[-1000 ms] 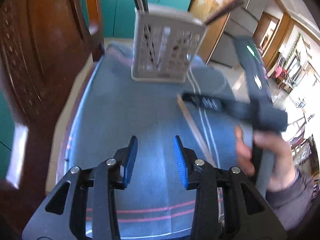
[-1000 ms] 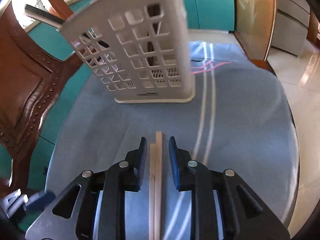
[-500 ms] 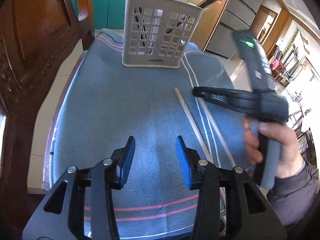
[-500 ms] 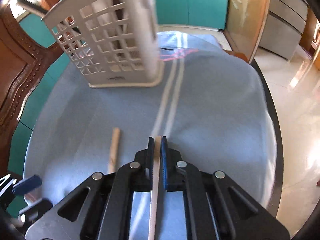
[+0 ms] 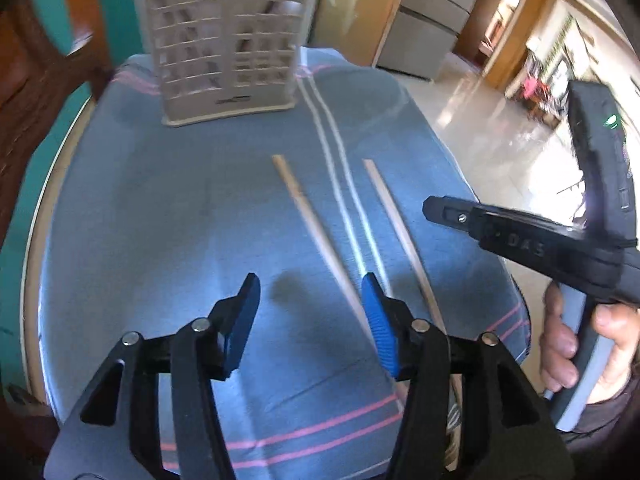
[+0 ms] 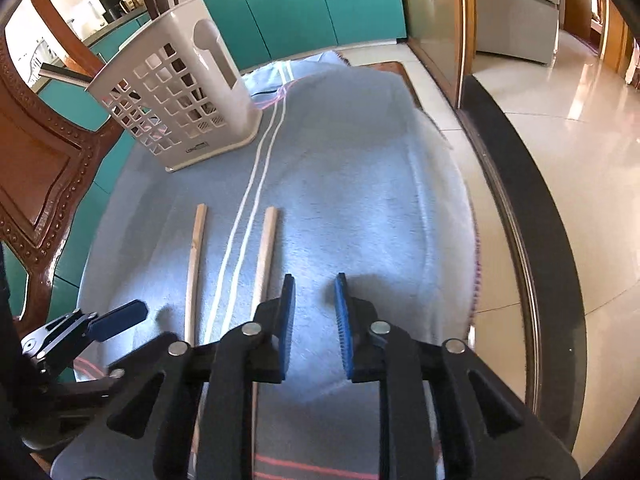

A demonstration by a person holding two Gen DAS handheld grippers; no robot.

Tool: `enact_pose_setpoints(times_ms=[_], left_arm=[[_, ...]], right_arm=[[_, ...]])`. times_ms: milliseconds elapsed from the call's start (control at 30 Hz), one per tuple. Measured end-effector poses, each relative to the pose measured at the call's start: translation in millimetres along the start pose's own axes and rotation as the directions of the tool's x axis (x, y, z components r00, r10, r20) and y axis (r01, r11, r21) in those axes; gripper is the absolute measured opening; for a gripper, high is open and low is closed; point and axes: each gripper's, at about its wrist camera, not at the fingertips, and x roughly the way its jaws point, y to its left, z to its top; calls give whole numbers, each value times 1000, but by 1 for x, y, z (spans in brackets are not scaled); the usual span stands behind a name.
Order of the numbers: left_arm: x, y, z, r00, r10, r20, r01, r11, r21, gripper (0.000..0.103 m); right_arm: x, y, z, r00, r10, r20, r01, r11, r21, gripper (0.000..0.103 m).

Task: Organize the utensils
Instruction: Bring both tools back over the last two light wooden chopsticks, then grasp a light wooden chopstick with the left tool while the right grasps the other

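Note:
Two wooden chopsticks lie apart on the blue cloth (image 5: 160,220), one on each side of its white stripes: the left chopstick (image 5: 308,220) (image 6: 194,264) and the right chopstick (image 5: 396,224) (image 6: 266,256). My left gripper (image 5: 310,312) hovers low with jaws opening and nothing between them; the left chopstick runs under its right finger. My right gripper (image 6: 315,308) is also opening and empty, just right of the right chopstick. A white slotted utensil basket (image 5: 228,40) (image 6: 180,96) stands upright at the far end with dark handles sticking out.
A carved wooden chair (image 6: 36,168) stands close on the left. The table's dark round edge (image 6: 520,240) curves along the right, with shiny floor beyond. A hand (image 5: 580,344) holds the right gripper's handle at the right. One blue pad of the left gripper (image 6: 120,318) shows low left.
The right gripper closed on one chopstick, slid it rightward away from the other, then let go and shifted right. The left gripper's jaws widened as it moved toward the left chopstick.

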Motion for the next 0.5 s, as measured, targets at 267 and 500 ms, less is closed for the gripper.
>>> enact_pose_setpoints(times_ms=[267,500], left_arm=[[15,-13,-5,999,47,-28,-44,994,97,52],[3,9,-12,998,52,-38,-50,997,59,28]], right_arm=[[-4,15,-2,1000,-18,7,18,998,-58,30],[-1,38,-10,999,-37,-13,34,986,-161,36]])
